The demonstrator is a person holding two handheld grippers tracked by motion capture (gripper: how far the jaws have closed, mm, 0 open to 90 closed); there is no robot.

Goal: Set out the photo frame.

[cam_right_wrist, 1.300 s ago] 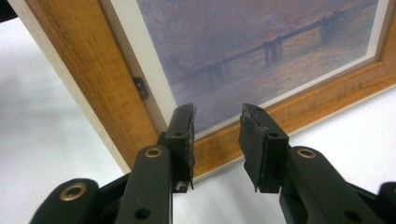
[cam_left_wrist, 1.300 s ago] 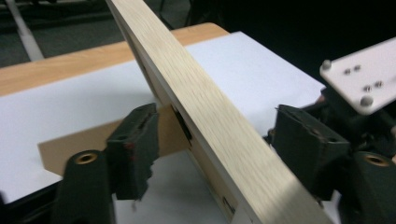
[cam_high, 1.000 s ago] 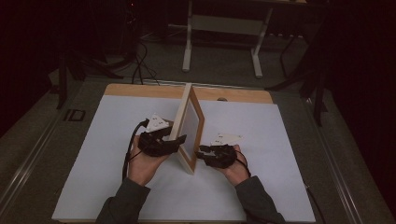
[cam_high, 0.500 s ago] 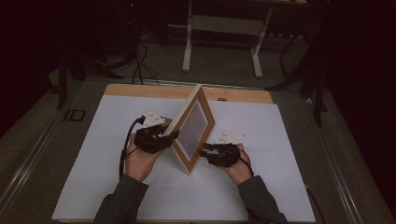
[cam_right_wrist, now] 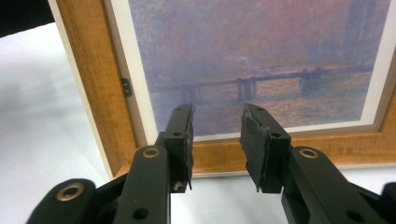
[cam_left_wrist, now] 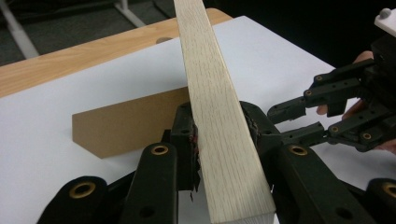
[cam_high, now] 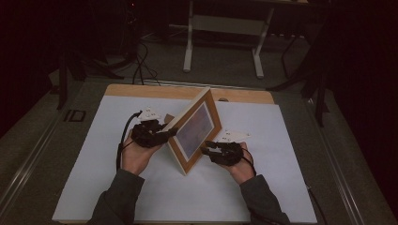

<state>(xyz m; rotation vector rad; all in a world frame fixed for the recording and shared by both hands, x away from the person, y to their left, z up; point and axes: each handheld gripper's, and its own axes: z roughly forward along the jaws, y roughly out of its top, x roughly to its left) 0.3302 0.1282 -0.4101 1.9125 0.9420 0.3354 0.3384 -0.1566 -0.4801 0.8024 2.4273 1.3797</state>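
The picture frame [cam_high: 195, 129] stands on edge near the middle of the white worktop [cam_high: 84, 183], tilted so its printed face looks toward the person's right and its back leans toward the left hand. Its long axis runs from the near corner resting on the worktop up and away to the far top corner.

The left claw [cam_high: 166, 134] is clamped on the frame's pale wooden edge [cam_left_wrist: 219, 121]; in the left gripper view both jaws press against that edge, 1 on each side, with the brown backing stand [cam_left_wrist: 126, 123] behind them on the worktop. The right claw [cam_high: 206, 149] sits just beside the lower part of the frame's face with its jaws parted to a middling gap, gripping nothing; whether a tip touches the wood cannot be told.

The right gripper view [cam_right_wrist: 215, 140] shows the print itself, a hazy purple river scene with a bridge, inside a white mat and brown wood border. The left gripper view shows the right claw [cam_left_wrist: 299, 119] open beyond the frame.
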